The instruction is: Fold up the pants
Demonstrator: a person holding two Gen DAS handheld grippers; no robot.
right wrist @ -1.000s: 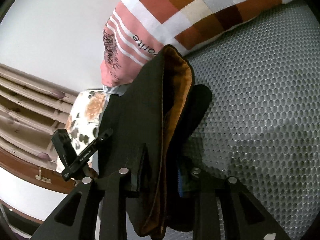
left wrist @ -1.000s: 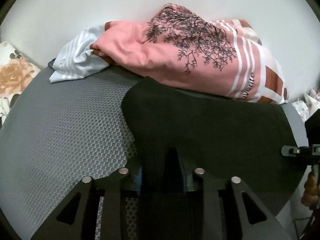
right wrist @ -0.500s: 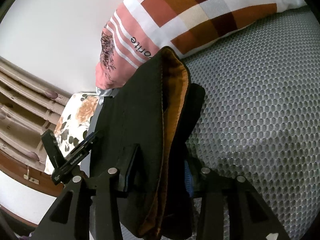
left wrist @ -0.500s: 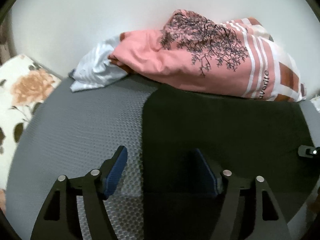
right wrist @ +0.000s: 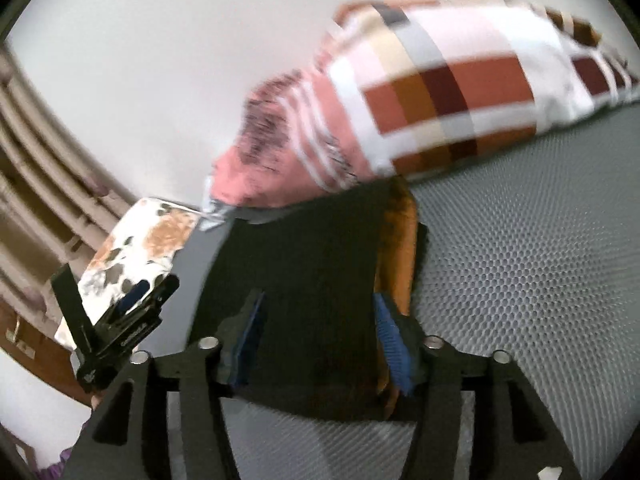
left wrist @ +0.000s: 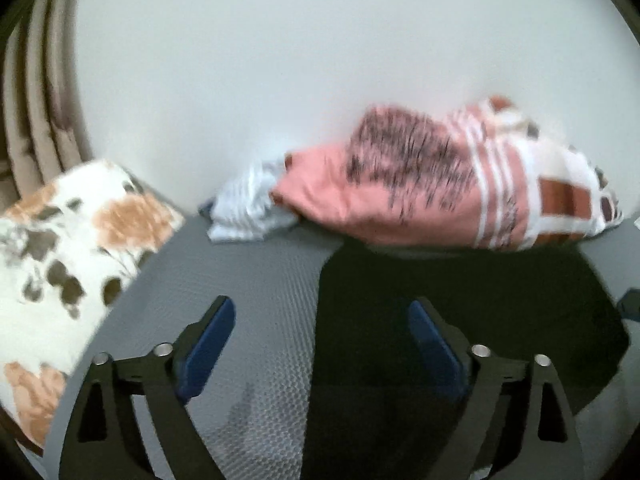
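Pants (left wrist: 460,320), dark and folded into a flat block, are lying on a grey honeycomb-textured mat (left wrist: 260,280), their far edge just under a pink patterned pillow (left wrist: 420,196) against the white wall. In the left wrist view the left gripper (left wrist: 320,316) is pointing forward low over the mat, its blue-padded fingers (left wrist: 212,340) spreading wide and gripping nothing; one is sitting over bare mat, the other over the pants' left part. In the right wrist view the right gripper (right wrist: 318,320) is reaching along the pants (right wrist: 304,280), fingers (right wrist: 390,336) parted on either side of the cloth, clamping nothing. An orange lining (right wrist: 400,240) is showing along the pants' right edge. The left gripper (right wrist: 124,320) is appearing off to the left there, beside a floral cushion (right wrist: 140,248). Both views are blurring with motion
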